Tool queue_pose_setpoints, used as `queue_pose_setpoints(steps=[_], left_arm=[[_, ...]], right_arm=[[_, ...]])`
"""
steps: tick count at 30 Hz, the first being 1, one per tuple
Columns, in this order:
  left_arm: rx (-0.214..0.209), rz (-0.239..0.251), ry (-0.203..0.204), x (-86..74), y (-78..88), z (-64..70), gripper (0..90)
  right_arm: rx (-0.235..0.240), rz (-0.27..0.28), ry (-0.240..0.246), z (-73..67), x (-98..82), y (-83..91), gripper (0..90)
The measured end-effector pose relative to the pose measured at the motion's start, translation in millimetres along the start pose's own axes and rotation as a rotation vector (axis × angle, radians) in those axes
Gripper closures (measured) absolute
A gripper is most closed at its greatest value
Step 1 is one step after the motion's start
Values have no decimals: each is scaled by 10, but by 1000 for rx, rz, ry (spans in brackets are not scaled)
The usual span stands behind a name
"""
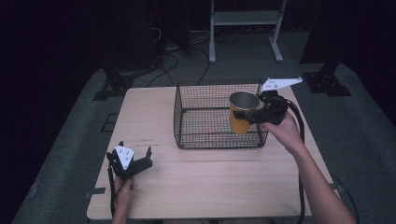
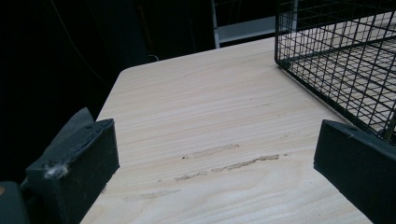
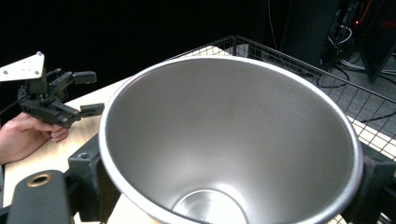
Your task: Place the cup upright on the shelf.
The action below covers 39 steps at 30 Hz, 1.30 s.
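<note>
Over basket [image 1: 205, 114]: R gripper [image 1: 254, 114] jaws clamping cup [image 1: 242, 112]

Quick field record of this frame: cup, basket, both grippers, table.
cup: orange outside, steel inside, upright, empty, held over the right part of the basket
basket: black wire, on the table's far half, floor bare where visible
right gripper: shut on the cup, jaws on either side of its wall
left gripper: open, holds nothing, low at the table's near left
table: light wood, faint scuff marks
</note>
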<state>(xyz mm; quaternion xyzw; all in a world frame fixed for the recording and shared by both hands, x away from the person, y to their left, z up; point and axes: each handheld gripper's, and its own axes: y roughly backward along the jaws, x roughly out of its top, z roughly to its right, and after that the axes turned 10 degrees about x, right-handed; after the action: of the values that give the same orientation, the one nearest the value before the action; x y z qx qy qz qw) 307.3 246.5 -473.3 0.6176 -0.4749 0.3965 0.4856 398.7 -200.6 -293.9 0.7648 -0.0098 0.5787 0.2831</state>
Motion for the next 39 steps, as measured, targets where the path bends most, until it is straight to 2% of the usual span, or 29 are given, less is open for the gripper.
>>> queue_pose_setpoints(steps=[22,39], left_arm=[[-2,0,2,0,1,-4,0],[-4,0,4,0,1,-8,0]], right_arm=[[4,-13,-67,415,83,-417,122],[3,-37,-100,631,114,-645,122]])
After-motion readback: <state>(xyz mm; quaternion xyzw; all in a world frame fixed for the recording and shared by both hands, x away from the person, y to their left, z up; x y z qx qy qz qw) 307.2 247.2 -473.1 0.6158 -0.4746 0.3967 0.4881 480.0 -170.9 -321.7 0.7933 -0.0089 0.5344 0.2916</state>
